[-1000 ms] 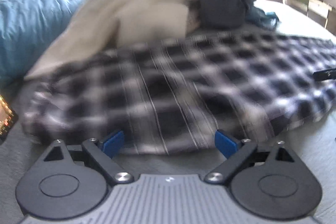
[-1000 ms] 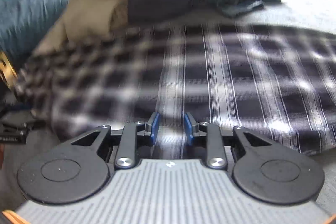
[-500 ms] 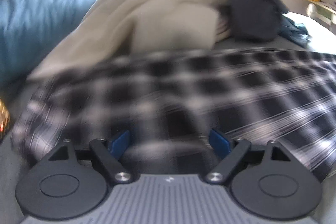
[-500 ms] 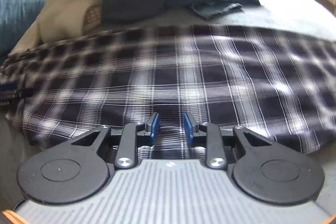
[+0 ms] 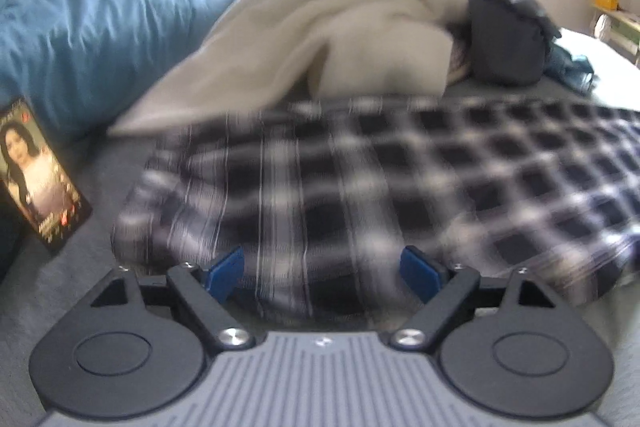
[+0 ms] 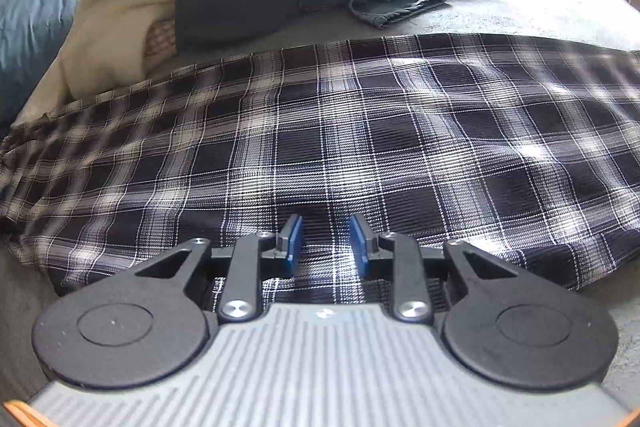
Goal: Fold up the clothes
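I see the dark blue-and-white plaid flannel garment spread on the grey bed, long axis across my view. My right claw is narrowly parted over its near hem, gripping nothing I can confirm; my left claw is spread wide at the left end.

Right tool pinches plaid garment edge.
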`<control>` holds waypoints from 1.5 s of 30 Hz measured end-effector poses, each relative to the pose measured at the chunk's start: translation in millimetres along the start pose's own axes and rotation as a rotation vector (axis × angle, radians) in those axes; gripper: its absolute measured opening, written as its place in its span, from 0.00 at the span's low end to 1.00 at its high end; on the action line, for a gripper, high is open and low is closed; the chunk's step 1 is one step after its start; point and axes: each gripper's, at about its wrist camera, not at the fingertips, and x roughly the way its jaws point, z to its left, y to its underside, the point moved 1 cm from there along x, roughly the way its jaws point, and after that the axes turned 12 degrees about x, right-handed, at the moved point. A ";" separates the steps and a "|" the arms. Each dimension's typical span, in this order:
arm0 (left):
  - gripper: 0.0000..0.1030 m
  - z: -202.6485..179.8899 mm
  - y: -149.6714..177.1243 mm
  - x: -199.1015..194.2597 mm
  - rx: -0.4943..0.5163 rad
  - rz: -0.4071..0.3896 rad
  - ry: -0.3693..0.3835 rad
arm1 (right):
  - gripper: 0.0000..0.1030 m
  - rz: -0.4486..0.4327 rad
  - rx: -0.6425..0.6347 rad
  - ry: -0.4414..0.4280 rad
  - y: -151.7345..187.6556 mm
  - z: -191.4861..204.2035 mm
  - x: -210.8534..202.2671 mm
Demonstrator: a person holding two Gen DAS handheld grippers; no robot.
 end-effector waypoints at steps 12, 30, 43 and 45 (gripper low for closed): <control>0.83 47.6 22.3 14.0 -0.224 0.128 -0.054 | 0.24 -0.009 0.068 0.004 -2.9 -11.0 -4.9; 0.84 26.4 9.9 39.7 -0.296 0.111 -0.038 | 0.26 -0.006 0.074 0.096 -4.5 -19.4 -4.1; 0.85 75.9 48.5 22.3 -0.617 0.080 0.030 | 0.31 -0.001 0.079 0.087 -7.7 -11.5 0.7; 0.85 87.5 59.7 24.5 -0.734 0.070 0.065 | 0.31 -0.001 0.080 0.087 -8.0 -10.8 1.1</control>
